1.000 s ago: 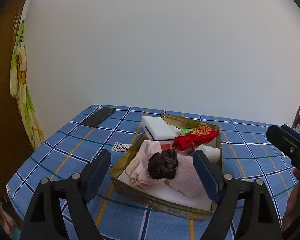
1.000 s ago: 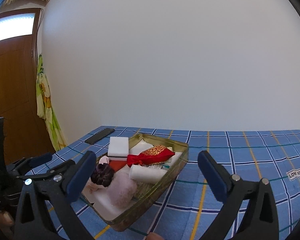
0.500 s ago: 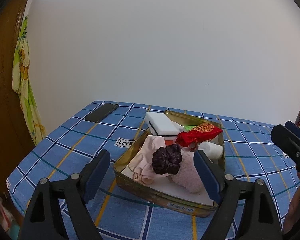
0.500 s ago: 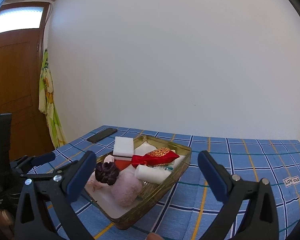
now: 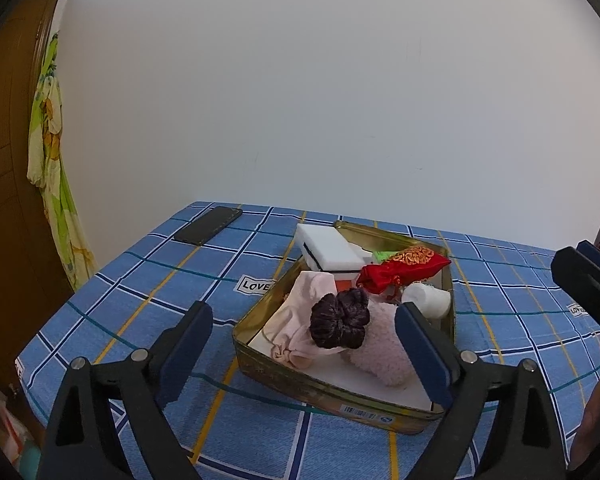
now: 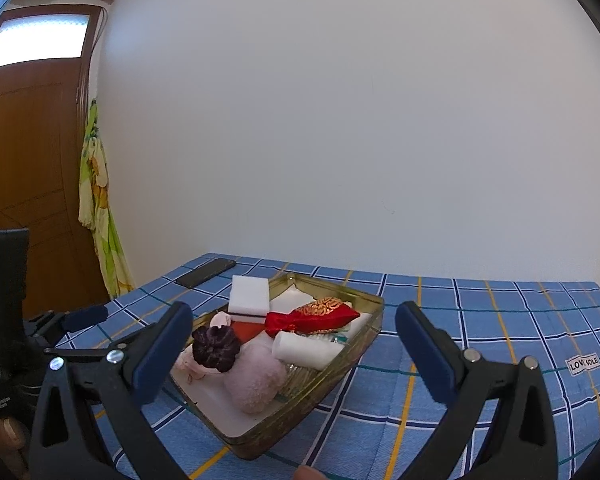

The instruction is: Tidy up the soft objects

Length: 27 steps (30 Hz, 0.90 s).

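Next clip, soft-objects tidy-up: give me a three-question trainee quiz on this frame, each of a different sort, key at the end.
1. True or false: the dark scrunchie lies inside the gold tin.
2. Multiple choice: where is the black phone? A) in the tin B) on the checked tablecloth, outside the tin C) held in a gripper
3. Fill in: the left gripper and the right gripper are both ____ and hold nothing.

Key: 1 true, it rests on the pink fluffy items. 2 B, near the far left corner of the table. 3 open.
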{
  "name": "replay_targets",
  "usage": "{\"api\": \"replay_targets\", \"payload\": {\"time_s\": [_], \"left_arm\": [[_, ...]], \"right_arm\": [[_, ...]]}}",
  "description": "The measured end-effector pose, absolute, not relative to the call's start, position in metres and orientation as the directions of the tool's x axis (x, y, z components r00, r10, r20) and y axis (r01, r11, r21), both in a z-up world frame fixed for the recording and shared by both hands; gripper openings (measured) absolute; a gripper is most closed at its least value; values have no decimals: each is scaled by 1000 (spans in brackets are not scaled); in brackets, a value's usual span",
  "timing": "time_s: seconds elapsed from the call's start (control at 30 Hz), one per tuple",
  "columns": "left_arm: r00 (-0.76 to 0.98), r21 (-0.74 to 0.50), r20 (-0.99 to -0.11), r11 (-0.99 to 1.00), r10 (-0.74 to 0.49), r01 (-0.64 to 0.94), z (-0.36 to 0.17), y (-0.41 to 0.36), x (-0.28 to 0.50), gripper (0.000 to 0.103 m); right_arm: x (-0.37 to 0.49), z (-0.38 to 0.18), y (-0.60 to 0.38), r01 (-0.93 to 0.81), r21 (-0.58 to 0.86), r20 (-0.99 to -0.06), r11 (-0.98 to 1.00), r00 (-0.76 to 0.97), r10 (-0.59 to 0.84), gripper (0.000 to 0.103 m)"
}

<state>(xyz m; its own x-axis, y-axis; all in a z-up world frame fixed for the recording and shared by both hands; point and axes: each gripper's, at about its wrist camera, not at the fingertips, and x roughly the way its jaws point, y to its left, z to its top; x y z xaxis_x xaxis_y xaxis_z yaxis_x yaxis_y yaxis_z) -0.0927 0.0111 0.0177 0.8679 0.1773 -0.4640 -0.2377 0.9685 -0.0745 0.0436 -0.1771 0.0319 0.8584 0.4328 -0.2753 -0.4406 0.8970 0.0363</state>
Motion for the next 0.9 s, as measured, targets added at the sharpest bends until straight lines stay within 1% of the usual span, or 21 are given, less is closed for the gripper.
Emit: {"api": "replay_targets", "payload": {"time_s": [0.53,0.9], "left_arm": [[867,-85,-460,963,189,-255,20,21,-94,95],[854,-84,-479,957,204,-276,14,24,-90,95]], "right_arm": [[44,30,-173,-440,35,-280,897,858,431,103],[51,22,-172,-435,40,-301,899,853,426,103]]}}
